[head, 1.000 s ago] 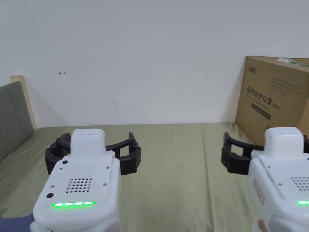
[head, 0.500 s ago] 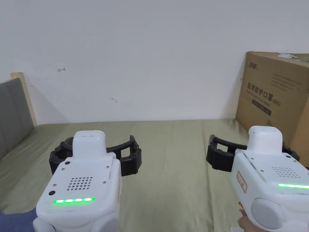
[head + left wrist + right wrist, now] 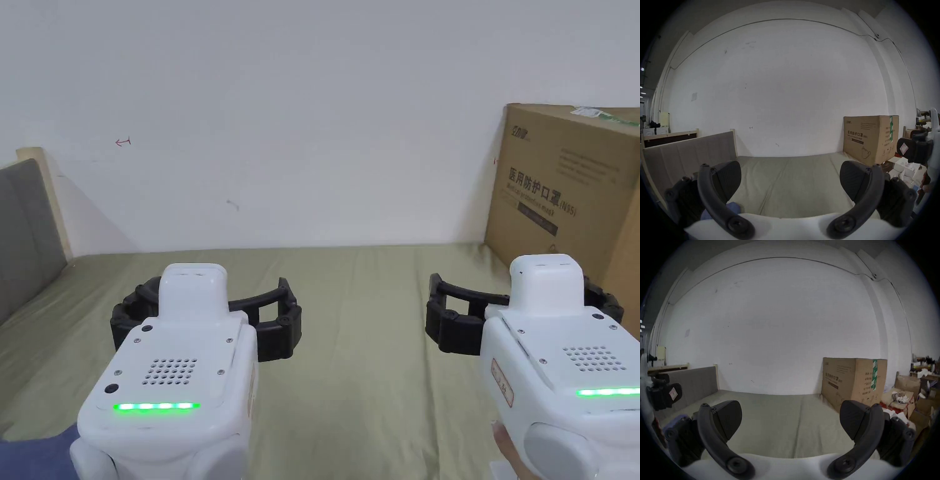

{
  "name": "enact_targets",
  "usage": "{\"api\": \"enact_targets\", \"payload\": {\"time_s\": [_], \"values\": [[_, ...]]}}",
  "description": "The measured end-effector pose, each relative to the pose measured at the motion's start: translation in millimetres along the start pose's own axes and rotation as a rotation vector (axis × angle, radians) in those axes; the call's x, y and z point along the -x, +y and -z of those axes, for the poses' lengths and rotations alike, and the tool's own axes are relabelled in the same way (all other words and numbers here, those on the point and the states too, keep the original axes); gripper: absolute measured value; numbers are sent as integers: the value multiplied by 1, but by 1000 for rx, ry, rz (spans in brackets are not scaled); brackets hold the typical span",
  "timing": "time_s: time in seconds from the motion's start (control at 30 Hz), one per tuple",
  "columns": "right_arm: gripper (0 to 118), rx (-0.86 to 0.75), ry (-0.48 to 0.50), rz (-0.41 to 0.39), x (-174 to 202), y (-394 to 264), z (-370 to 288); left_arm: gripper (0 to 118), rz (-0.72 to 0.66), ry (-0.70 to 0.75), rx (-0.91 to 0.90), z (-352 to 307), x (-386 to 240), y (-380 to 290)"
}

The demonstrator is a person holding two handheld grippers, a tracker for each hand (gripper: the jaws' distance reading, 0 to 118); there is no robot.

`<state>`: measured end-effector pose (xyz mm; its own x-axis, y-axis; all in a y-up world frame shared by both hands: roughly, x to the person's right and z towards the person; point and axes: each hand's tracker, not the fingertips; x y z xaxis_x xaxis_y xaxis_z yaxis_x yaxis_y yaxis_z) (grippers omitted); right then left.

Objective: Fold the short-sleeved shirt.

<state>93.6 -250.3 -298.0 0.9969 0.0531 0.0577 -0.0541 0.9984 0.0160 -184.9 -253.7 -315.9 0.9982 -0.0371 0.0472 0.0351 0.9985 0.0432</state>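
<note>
Olive-green sheet [image 3: 369,350] covers the bed, flat, a few long creases running near to far. Left gripper [image 3: 206,312] and right gripper [image 3: 522,309] both held level above the sheet, side by side, well apart, pointing at the white wall [image 3: 312,125]. Both sets of jaws spread wide, nothing between them; same in the left gripper view [image 3: 790,180] and right gripper view [image 3: 791,420]. Blue fabric [image 3: 34,453], likely the shirt, at the near left corner, below the left gripper, mostly hidden; a bit shows by the left jaw [image 3: 733,208]. Cardboard box [image 3: 565,187] stands at the far right against the wall. Grey padded headboard [image 3: 25,231] on the left.
</note>
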Motion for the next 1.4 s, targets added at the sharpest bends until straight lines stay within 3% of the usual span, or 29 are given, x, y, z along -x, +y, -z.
{"api": "enact_targets", "payload": {"time_s": [0.3,0.43,0.47,0.5,0.53,0.57,0.6,0.63,0.67,0.9,1.0,1.13,1.2,1.3,1.4], "values": [[117,56,3,81,-9,-1,4,118,47,-2,-21,-1,-4,4],[103,69,26,87,-12,-3,4,118,25,-13,-10,-1,-1,6],[91,72,51,98,-12,-3,4,115,26,-21,-4,-2,0,7],[56,82,52,101,-14,-2,6,100,31,-28,-6,-2,0,6],[20,103,44,105,-14,-3,8,72,41,-28,0,-1,-1,6],[10,92,40,117,-16,-4,7,58,64,-15,25,2,-2,5],[4,88,106,168,-20,-7,8,43,71,7,25,3,-2,5],[2,94,130,187,-24,-7,7,29,61,-8,26,2,1,5],[2,93,105,174,-25,-7,6,0,35,-54,45,3,3,5],[0,65,88,187,-32,-9,1,0,22,-34,59,3,6,4],[0,52,89,156,-18,-16,3,0,27,-14,65,-6,32,2],[0,138,234,210,29,-21,22,0,37,120,70,-35,95,-3],[0,155,304,167,66,-23,26,0,47,254,45,-58,126,-3],[0,168,453,72,122,-22,31,0,39,337,42,-93,168,-7],[0,198,559,119,154,-19,35,0,82,405,88,-115,192,-12]]}}
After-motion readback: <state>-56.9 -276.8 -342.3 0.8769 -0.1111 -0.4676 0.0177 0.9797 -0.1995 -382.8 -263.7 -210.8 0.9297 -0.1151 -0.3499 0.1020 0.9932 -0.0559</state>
